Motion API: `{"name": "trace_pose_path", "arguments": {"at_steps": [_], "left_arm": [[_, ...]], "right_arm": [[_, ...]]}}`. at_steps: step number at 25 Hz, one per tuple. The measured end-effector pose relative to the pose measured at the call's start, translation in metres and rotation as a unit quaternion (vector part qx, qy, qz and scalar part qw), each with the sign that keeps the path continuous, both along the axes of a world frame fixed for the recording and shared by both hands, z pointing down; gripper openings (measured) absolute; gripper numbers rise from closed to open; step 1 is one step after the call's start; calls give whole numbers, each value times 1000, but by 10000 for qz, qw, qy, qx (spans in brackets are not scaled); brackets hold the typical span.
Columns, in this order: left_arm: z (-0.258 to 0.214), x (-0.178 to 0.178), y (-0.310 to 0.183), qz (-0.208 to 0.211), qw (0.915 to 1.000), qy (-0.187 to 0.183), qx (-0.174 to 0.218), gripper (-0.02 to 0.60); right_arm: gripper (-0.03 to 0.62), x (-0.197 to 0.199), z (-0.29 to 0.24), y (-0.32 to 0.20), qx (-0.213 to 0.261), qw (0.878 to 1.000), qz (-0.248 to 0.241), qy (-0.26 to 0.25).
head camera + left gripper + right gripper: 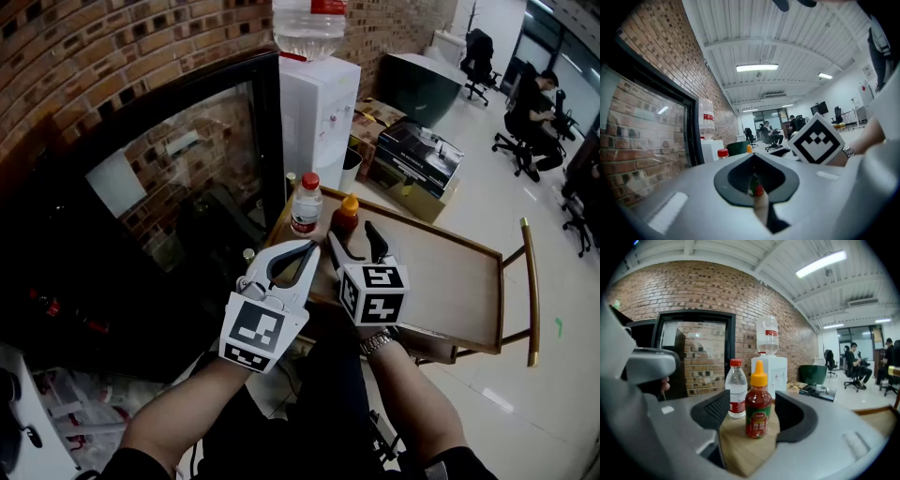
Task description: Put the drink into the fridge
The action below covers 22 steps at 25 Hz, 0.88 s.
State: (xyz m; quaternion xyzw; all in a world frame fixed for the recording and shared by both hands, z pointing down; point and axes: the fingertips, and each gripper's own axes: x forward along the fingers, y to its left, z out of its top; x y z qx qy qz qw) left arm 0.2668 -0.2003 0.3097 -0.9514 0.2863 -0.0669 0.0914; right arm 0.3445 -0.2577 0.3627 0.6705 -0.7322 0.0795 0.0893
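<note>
A glass-doored fridge (169,187) stands beside the wooden trolley worktop (450,281). The left tongs (307,248) are pressed together, empty. The right tongs (353,239) gape around the red drink bottle (758,404) without touching it; it stands on the worktop beside a water bottle (736,390).

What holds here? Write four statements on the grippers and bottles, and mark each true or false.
1. The right gripper is shut on the orange-capped bottle. False: its jaws stand apart, and the bottle stands untouched.
2. The water bottle has a red cap. True.
3. The left gripper is shut. True.
4. Both bottles lie on their sides on the cart. False: both stand upright.
</note>
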Motion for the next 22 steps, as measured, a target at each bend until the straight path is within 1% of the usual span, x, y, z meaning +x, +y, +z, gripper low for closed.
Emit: {"name": "trace_pose_path", "arguments": {"at_steps": [7, 13, 18, 22], "left_arm": [[5, 4, -14, -15, 10000, -41, -68, 5], [13, 5, -22, -47, 9999, -79, -128, 5], [17, 1, -25, -100, 9998, -108, -162, 5], [17, -6, -26, -165, 9996, -130, -178, 5]], "right_arm": [[293, 8, 17, -23, -223, 9998, 13, 10], [293, 7, 32, -37, -383, 9992, -121, -31], [289, 9, 36, -42, -409, 9991, -95, 15], [270, 9, 35, -42, -402, 9992, -55, 55]]}}
